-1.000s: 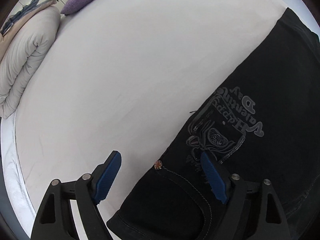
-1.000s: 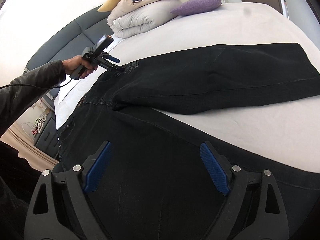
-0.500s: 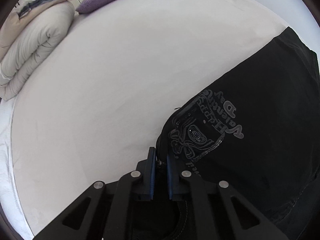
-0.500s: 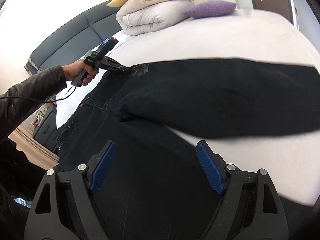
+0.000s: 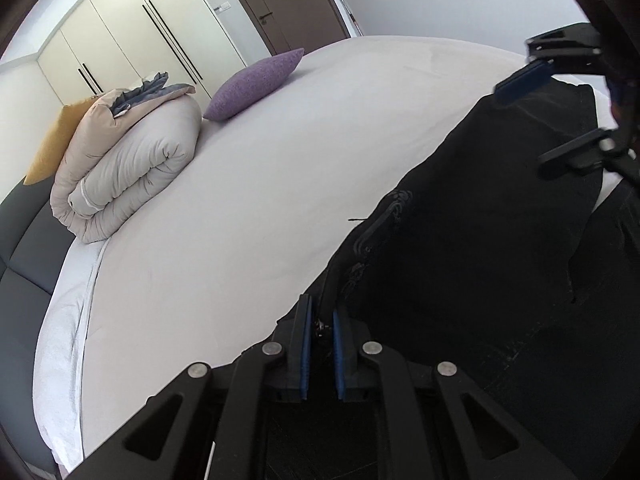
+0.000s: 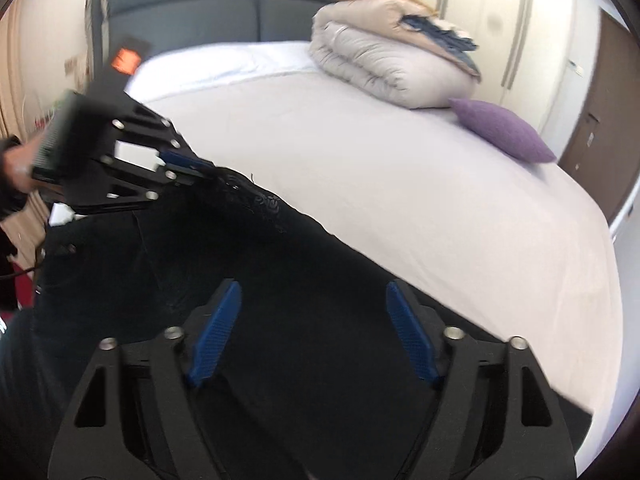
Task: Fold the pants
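Observation:
Black pants point(image 5: 480, 240) lie on the white bed point(image 5: 260, 200). My left gripper point(image 5: 319, 320) is shut on the waistband edge by the button and lifts it off the sheet. In the right wrist view the left gripper point(image 6: 200, 170) holds the same edge of the pants point(image 6: 300, 280). My right gripper point(image 6: 312, 316) is open just above the dark fabric, with nothing between its blue pads. It also shows in the left wrist view point(image 5: 560, 92) at the upper right, above the pants.
A rolled grey duvet point(image 5: 128, 164) with a yellow pillow point(image 5: 52, 144) lies near the dark headboard point(image 6: 208, 20). A purple cushion point(image 5: 256, 78) lies beside it. Wardrobe doors point(image 5: 120, 44) and a brown door point(image 5: 288, 0) stand beyond the bed.
My left gripper closed on the waistband and raised it, tilting its view up toward the room. My right gripper swung over the pants toward the headboard side, still open.

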Demonstrator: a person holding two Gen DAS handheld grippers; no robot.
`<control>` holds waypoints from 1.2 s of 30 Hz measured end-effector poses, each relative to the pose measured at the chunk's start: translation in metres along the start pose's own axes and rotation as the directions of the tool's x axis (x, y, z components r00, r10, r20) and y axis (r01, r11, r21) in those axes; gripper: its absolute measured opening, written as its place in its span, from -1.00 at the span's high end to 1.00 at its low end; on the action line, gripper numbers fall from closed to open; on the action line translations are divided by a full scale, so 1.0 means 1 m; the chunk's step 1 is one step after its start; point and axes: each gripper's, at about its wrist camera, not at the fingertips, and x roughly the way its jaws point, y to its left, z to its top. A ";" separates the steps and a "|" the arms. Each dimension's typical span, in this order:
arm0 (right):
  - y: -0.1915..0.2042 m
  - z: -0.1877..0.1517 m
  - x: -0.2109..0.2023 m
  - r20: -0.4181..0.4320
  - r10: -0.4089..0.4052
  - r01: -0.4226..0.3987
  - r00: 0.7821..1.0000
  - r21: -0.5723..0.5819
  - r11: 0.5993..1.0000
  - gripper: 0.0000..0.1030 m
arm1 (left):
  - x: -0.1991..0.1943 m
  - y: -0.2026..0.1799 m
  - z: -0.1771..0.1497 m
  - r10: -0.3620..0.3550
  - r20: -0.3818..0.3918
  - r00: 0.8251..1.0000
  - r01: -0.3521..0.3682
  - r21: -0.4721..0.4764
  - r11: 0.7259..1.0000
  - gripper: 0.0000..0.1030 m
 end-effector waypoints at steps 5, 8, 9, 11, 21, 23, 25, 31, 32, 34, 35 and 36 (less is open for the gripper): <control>0.008 0.029 0.047 -0.066 -0.039 0.035 0.997 -0.058 0.998 -0.12 | 0.003 0.019 -0.003 -0.008 0.023 1.000 0.009 -0.022 1.000 0.81; 0.013 0.041 0.059 -0.071 -0.032 0.027 0.997 -0.061 0.998 0.12 | 0.003 0.022 -0.006 -0.012 0.026 1.000 0.013 -0.021 1.000 0.81; 0.015 0.045 0.064 -0.089 -0.022 0.016 0.996 -0.070 0.997 0.40 | 0.003 0.020 -0.006 -0.013 0.026 1.000 0.013 -0.029 0.999 0.81; 0.022 0.046 0.074 -0.127 -0.016 0.007 0.992 -0.075 0.997 0.81 | 0.002 0.021 -0.007 -0.012 0.028 1.000 0.013 -0.038 0.999 0.81; 0.082 0.038 0.053 -0.077 -0.131 0.105 0.988 -0.280 0.954 0.95 | -0.029 0.014 -0.025 -0.001 0.044 0.999 0.003 -0.051 0.999 0.82; 0.123 0.028 0.054 -0.053 -0.204 0.160 0.977 -0.442 0.883 0.96 | -0.038 0.015 -0.031 0.008 0.050 0.999 -0.006 -0.053 0.999 0.82; 0.160 0.015 0.054 -0.039 -0.234 0.170 0.971 -0.574 0.801 0.96 | -0.048 0.013 -0.041 0.010 0.056 0.998 -0.007 -0.063 0.998 0.82; 0.232 -0.029 0.036 0.001 -0.243 0.163 0.970 -0.742 0.650 0.96 | -0.075 -0.022 -0.079 0.036 0.047 0.998 -0.038 0.042 0.998 0.81; 0.243 -0.038 0.032 0.006 -0.244 0.161 0.970 -0.766 0.622 0.96 | -0.079 -0.029 -0.086 0.032 0.044 0.998 -0.035 0.060 0.998 0.81; 0.268 -0.061 0.021 0.017 -0.248 0.157 0.969 -0.814 0.559 0.96 | -0.086 -0.045 -0.102 0.013 0.039 0.999 -0.016 0.095 0.995 0.81; 0.274 -0.070 0.015 0.016 -0.248 0.150 0.969 -0.831 0.535 0.96 | -0.089 -0.053 -0.109 0.013 0.033 0.999 -0.017 0.119 0.993 0.81; 0.284 -0.079 0.011 0.014 -0.248 0.142 0.969 -0.850 0.507 0.96 | -0.091 -0.063 -0.117 0.016 0.028 0.999 -0.020 0.150 0.989 0.81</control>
